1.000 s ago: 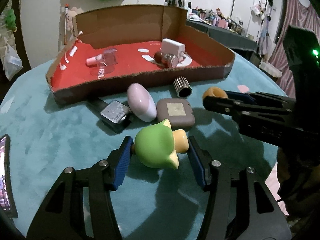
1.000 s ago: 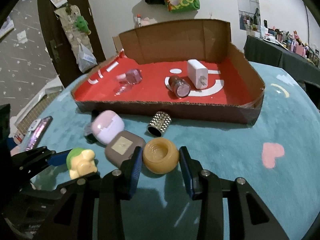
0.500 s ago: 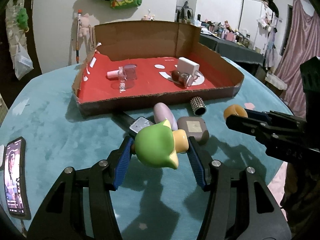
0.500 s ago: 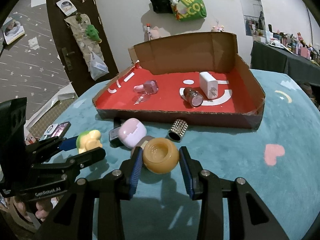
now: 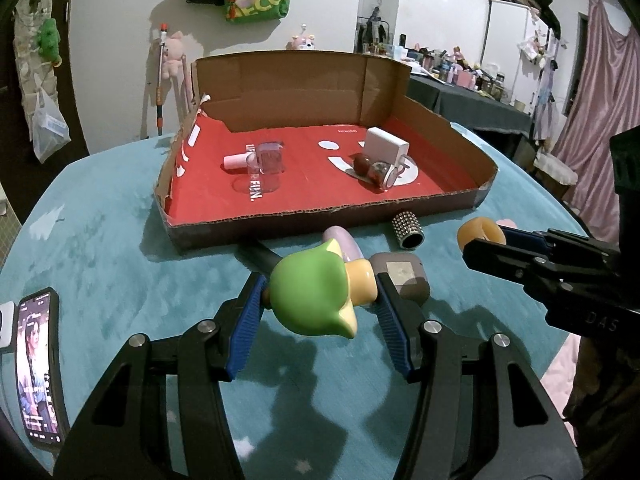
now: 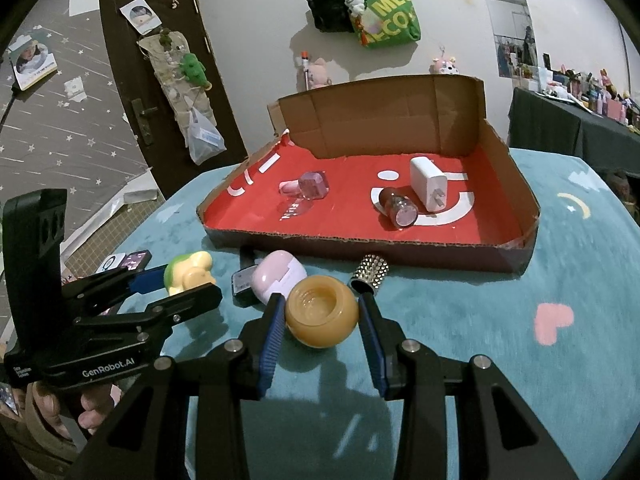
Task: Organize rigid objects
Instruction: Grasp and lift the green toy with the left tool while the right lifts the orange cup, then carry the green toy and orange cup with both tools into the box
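Observation:
My left gripper [image 5: 318, 300] is shut on a green and yellow toy figure [image 5: 312, 298], held above the teal table. In the right wrist view the same toy [image 6: 188, 274] shows at the left between that gripper's fingers. My right gripper [image 6: 322, 320] is shut on an orange round jar [image 6: 322, 312], also lifted off the table. The cardboard box [image 6: 520, 196] with a red floor lies beyond, holding a white charger [image 6: 428, 184], a dark red bottle [image 6: 398, 206] and a clear pink bottle [image 6: 310, 186].
On the table before the box lie a pink case [image 6: 278, 278], a brown square case [image 5: 400, 276], a studded silver cylinder [image 6: 370, 274] and a black device [image 6: 242, 286]. A phone [image 5: 38, 368] rests at the left table edge. A hand [image 6: 92, 404] holds the left gripper.
Both grippers have risen with their objects, and the box and loose items now sit lower and farther away in both views.

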The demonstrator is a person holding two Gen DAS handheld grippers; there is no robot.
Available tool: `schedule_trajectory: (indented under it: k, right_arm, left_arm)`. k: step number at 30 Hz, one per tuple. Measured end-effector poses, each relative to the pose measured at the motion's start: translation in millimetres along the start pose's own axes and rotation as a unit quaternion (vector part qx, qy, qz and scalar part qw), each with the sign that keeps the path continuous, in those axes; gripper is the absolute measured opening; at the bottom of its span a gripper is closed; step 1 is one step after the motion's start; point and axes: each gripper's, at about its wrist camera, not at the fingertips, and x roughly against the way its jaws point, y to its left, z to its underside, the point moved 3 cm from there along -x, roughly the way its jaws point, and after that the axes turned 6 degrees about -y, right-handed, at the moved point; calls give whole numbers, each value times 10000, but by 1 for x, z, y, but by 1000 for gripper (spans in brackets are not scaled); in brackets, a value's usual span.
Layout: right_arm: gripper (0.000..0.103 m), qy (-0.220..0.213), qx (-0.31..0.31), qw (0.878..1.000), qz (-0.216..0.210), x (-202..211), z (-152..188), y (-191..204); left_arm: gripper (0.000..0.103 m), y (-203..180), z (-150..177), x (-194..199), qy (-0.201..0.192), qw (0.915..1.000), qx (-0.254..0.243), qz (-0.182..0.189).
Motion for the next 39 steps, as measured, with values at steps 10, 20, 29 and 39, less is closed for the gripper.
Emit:
schedule_trajectory:
  k: [10, 20, 29, 39]
  right_arm:
    - [40, 33, -25, 10000, 31, -7, -7, -4]
    - [40, 47, -21, 10000, 39, -12, -12, -7]
    - [40, 47, 13, 10000, 45, -22, -30, -11]
    - [40, 53, 6, 10000, 83, -33, -44, -18]
  left_arm:
    - [53, 4, -4, -4, 15, 10000, 20, 9]
    - [53, 7, -11, -12, 37, 10000, 23, 28]
    - [53, 10, -26, -23, 29, 10000, 6, 24]
    - [53, 11, -41, -38, 130, 9999, -16, 54]
